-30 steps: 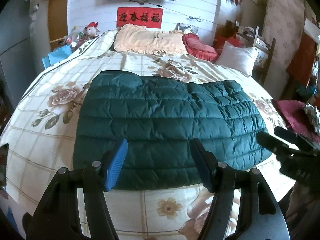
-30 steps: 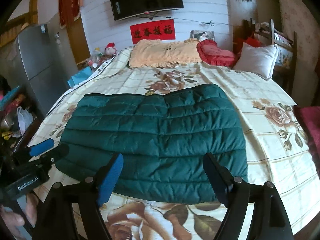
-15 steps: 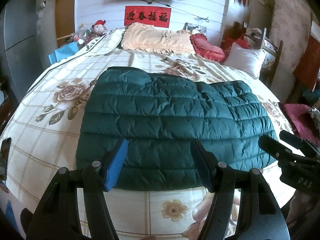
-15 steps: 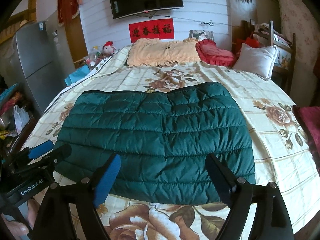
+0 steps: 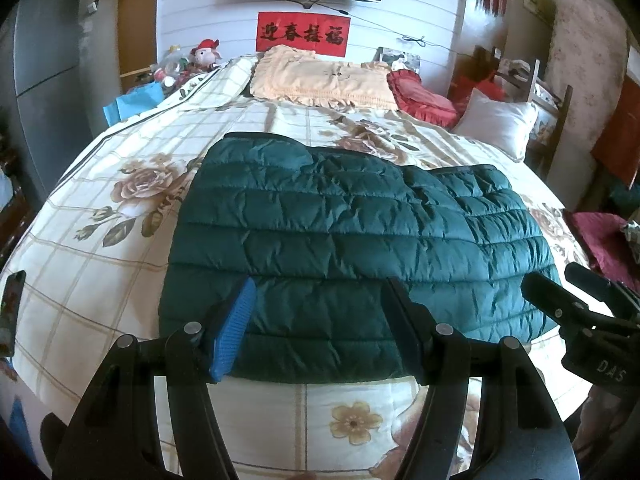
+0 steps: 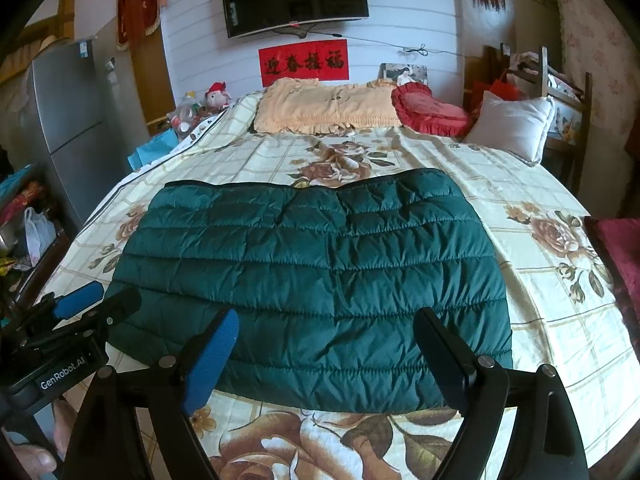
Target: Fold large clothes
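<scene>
A dark green quilted down jacket (image 5: 340, 248) lies folded flat as a wide rectangle on the flowered bedspread (image 5: 100, 248); it also shows in the right wrist view (image 6: 320, 276). My left gripper (image 5: 320, 320) is open and empty, hovering over the jacket's near edge towards its left half. My right gripper (image 6: 328, 344) is open and empty over the near edge towards its right half. Each gripper appears in the other's view: the right one (image 5: 568, 296) at the jacket's right corner, the left one (image 6: 100, 300) at its left corner.
A peach pillow (image 6: 328, 110), a red heart cushion (image 6: 428, 110) and a grey pillow (image 6: 512, 128) lie at the bed's head. A fridge (image 6: 76, 120) stands at the left, a wooden chair (image 6: 560, 92) at the right. A phone (image 5: 10, 300) lies at the bed's left edge.
Both grippers have drawn back and risen slightly from the jacket, and both views have tilted upward. The jacket lies as before. Both grippers stay open.
</scene>
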Demonstrator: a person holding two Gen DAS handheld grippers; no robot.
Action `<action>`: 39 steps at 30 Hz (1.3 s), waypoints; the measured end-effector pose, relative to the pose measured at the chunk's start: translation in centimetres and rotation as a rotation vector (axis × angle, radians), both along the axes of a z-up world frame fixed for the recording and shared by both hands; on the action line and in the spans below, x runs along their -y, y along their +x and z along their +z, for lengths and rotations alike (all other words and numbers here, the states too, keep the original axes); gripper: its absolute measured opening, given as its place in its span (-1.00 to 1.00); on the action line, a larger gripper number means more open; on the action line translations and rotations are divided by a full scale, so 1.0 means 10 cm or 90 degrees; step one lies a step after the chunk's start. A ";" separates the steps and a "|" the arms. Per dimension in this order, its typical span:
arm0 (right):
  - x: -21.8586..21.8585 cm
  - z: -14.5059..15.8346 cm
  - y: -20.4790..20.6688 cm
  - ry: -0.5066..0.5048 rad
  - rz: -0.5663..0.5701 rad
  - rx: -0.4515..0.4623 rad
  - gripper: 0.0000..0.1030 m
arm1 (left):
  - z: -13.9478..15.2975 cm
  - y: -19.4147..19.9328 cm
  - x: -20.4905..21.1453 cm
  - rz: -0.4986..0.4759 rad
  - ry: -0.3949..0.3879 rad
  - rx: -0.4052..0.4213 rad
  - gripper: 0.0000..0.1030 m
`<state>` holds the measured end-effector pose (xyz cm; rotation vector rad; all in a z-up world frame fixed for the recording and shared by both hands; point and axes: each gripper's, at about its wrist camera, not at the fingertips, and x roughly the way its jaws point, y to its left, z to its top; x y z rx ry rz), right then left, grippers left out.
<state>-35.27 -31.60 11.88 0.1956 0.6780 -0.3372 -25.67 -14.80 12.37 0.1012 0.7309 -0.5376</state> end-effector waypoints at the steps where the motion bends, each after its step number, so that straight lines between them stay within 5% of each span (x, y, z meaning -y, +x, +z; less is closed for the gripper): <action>1: 0.00 0.00 0.00 0.000 0.000 -0.001 0.70 | 0.00 0.00 -0.01 0.001 -0.001 0.000 0.27; 39: -0.02 -0.09 0.09 0.017 0.007 -0.006 0.70 | 0.02 0.01 0.06 -0.002 -0.012 0.013 0.27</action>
